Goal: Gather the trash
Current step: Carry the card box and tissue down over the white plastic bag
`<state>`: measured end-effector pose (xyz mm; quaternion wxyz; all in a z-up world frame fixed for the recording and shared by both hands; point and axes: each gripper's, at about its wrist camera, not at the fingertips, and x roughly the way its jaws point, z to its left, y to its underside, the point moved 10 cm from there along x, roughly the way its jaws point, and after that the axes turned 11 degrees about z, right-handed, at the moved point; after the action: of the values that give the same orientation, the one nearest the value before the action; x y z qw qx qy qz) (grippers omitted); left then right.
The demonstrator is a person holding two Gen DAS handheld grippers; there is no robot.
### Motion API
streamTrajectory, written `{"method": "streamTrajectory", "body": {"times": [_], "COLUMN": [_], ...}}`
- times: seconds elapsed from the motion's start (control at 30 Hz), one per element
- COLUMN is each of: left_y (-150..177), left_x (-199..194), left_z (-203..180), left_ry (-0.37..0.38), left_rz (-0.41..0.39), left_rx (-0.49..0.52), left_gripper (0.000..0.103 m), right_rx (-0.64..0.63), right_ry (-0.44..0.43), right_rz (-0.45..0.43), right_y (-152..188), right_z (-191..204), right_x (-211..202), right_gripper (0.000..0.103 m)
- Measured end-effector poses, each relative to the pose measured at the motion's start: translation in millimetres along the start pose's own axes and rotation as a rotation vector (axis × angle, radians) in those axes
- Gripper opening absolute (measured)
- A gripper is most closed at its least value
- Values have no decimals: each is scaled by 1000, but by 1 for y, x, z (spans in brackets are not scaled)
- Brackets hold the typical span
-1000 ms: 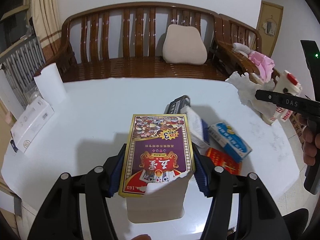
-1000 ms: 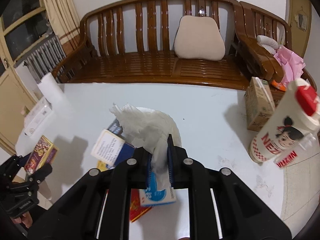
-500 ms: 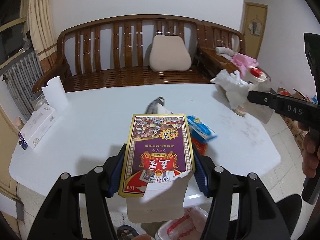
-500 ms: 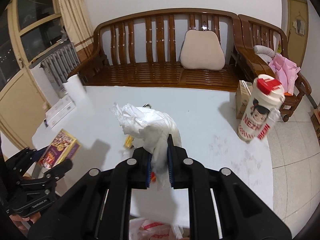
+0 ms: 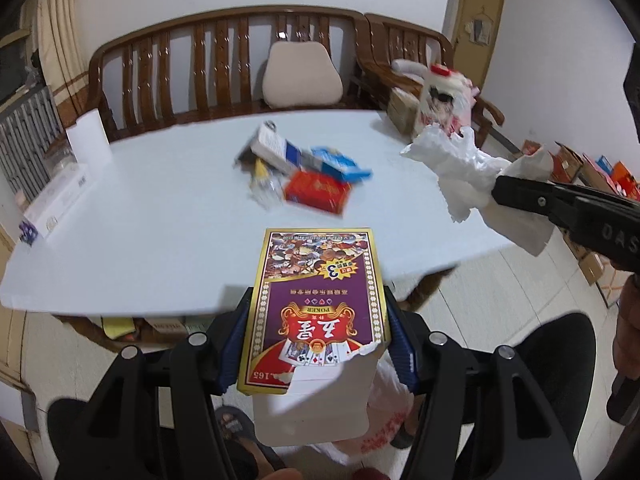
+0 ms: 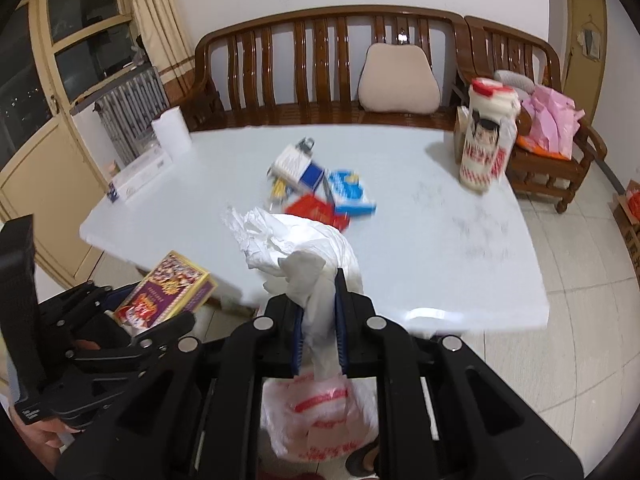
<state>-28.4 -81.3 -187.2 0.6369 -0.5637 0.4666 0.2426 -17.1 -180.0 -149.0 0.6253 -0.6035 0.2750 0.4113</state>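
My left gripper [image 5: 318, 332] is shut on a purple and gold poker card box [image 5: 316, 304], held off the near edge of the white table [image 5: 160, 216]. The box also shows in the right wrist view [image 6: 168, 292]. My right gripper [image 6: 318, 320] is shut on crumpled white tissue paper [image 6: 292, 244], which also shows in the left wrist view [image 5: 468, 168]. A white and red plastic bag [image 6: 320, 416] lies open on the floor below both grippers. A small pile of trash boxes [image 6: 320, 188] stays on the table's middle.
A tall white and red container [image 6: 486, 136] and a carton stand at the table's far right. A paper roll [image 6: 172, 132] and a white box [image 6: 140, 172] sit at the far left. A wooden bench [image 6: 320, 64] with a cushion stands behind. Boxes litter the floor at right.
Both grippers have pulled back and risen away from the table with their loads. They now hang past the near edge, above the plastic bag on the floor.
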Motion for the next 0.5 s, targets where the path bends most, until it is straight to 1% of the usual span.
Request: {"method": "streamTrajectory", "body": {"times": [0.2,0.3,0.4,0.43,0.5], "left_y": [48,74,102,111,132], "left_x": [21,38,66,75,100], "left_z": [-15,-19,-24,-24,-27], "left_ry": [17,25,45,49,65], "left_rz": [52,87,158,183,246], "left_rx": [17,21,16,13,2], "left_gripper": [58,58,58,58,58], "right_rx": [25,39,56,66,81], "right_ry": [0,1,5,6,27], "right_rz": [52,81,140,174,221], "right_y": [60,89,119,131,148], "right_z": [11,14,14,13,8], "right_x": [11,23,48,62,84], "right_gripper": [12,13,12,12,12]}}
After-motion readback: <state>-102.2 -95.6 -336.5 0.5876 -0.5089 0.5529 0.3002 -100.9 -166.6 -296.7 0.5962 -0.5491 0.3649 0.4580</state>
